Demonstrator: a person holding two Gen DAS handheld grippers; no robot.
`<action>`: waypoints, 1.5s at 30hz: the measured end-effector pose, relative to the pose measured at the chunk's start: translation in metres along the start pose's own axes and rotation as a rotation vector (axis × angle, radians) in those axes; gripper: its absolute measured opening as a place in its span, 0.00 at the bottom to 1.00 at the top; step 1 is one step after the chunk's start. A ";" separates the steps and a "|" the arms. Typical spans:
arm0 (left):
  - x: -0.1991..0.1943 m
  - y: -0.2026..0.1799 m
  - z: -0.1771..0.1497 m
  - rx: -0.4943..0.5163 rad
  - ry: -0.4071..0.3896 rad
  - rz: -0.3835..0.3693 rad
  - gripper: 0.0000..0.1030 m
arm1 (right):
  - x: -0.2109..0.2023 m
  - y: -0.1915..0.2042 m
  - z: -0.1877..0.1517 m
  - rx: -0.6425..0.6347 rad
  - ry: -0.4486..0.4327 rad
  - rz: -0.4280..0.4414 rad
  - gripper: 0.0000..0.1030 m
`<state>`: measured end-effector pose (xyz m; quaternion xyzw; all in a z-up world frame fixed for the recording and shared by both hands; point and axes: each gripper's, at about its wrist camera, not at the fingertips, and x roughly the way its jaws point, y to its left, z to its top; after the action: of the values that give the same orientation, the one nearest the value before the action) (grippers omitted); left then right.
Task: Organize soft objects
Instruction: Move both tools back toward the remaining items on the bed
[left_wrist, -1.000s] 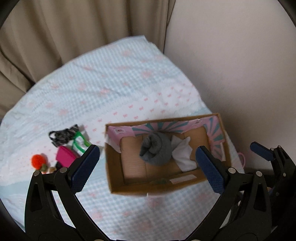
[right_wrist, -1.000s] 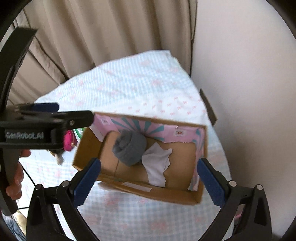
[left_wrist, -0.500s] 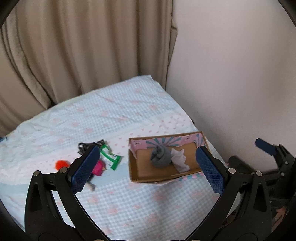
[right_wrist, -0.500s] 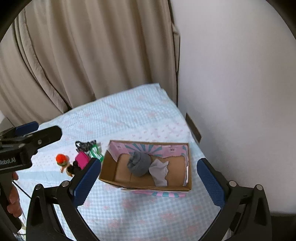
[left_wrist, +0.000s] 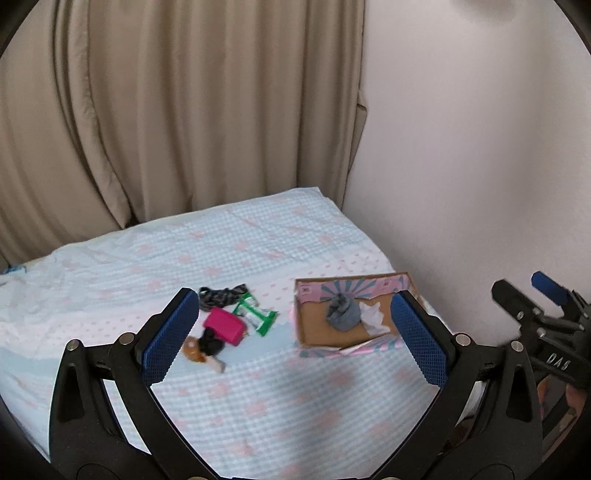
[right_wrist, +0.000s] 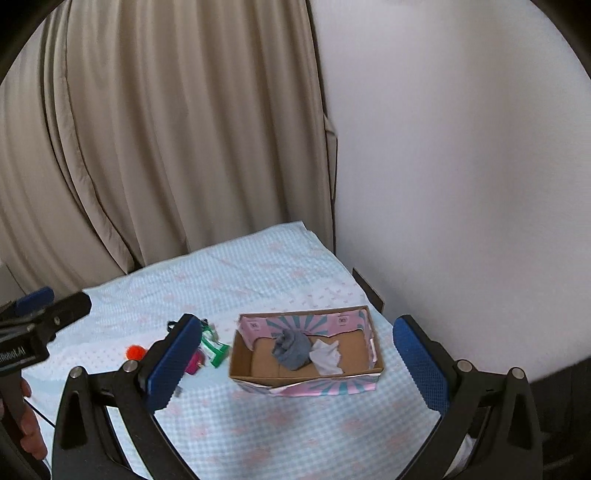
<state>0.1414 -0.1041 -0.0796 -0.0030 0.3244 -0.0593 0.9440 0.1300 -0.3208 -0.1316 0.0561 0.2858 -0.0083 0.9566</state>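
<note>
A shallow cardboard box (right_wrist: 306, 363) with pink and teal patterned walls sits on a bed (right_wrist: 258, 424) covered in a pale blue checked sheet with pink marks. The box lies near the right edge of the bed, close to the white wall (right_wrist: 461, 184), with its long side running left to right across both views. Inside it, a rolled grey sock (right_wrist: 291, 349) rests near the middle, touching a crumpled white cloth (right_wrist: 325, 356) just to its right.

Left of the box, apart from it, a small cluster lies on the sheet: a black patterned band (left_wrist: 221, 295), a green and white item (left_wrist: 256, 314), a bright pink pouch (left_wrist: 224, 325) and an orange pompom (right_wrist: 135, 351).

The left gripper (left_wrist: 291, 336) hangs above the bed, its blue-padded jaws spread wide and empty. The right gripper (right_wrist: 295, 365) likewise hangs wide open, holding nothing. Beige curtains (left_wrist: 166, 110) hang behind the bed.
</note>
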 end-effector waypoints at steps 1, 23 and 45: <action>-0.007 0.009 -0.002 0.000 -0.006 0.003 1.00 | -0.004 0.006 -0.002 0.003 -0.010 0.003 1.00; -0.036 0.236 -0.051 -0.006 0.019 0.057 1.00 | -0.008 0.185 -0.045 0.026 -0.010 0.040 1.00; 0.202 0.299 -0.147 0.008 0.227 -0.041 1.00 | 0.208 0.264 -0.125 0.038 0.253 0.124 1.00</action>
<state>0.2417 0.1750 -0.3327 0.0010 0.4291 -0.0800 0.8997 0.2483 -0.0406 -0.3221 0.0923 0.4000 0.0525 0.9103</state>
